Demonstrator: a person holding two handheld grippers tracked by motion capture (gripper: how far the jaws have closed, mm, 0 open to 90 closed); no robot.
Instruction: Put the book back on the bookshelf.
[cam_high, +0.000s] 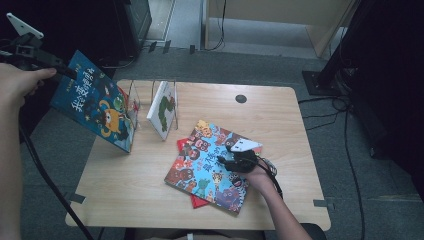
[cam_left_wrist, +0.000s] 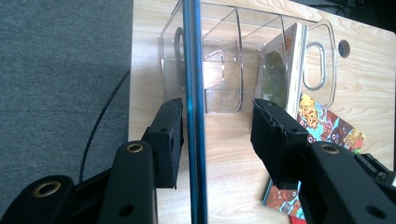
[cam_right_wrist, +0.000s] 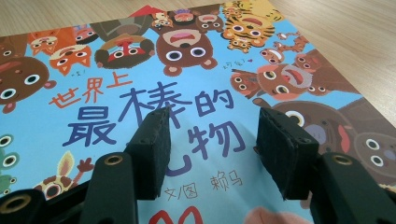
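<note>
A blue picture book (cam_high: 95, 107) stands tilted at the table's left edge, its lower corner down by the clear plastic rack (cam_high: 145, 100). My left gripper (cam_high: 62, 72) is at the book's upper corner. In the left gripper view the book (cam_left_wrist: 194, 116) runs edge-on between the jaws, against the left pad (cam_left_wrist: 170, 140) and apart from the right one, so my left gripper (cam_left_wrist: 217, 112) is open. A white and green book (cam_high: 163, 109) stands in the rack (cam_left_wrist: 224, 60). My right gripper (cam_high: 229, 159) rests open over a colourful animal book (cam_high: 205, 170), nothing between its pads (cam_right_wrist: 212, 126).
A red book (cam_high: 197, 201) lies under the animal book (cam_right_wrist: 93, 70). The wooden table (cam_high: 280, 125) has a round cable hole (cam_high: 241, 98) at the back. Grey floor, dark furniture and cables surround it. The left gripper's cable (cam_high: 45, 175) hangs past the table's left side.
</note>
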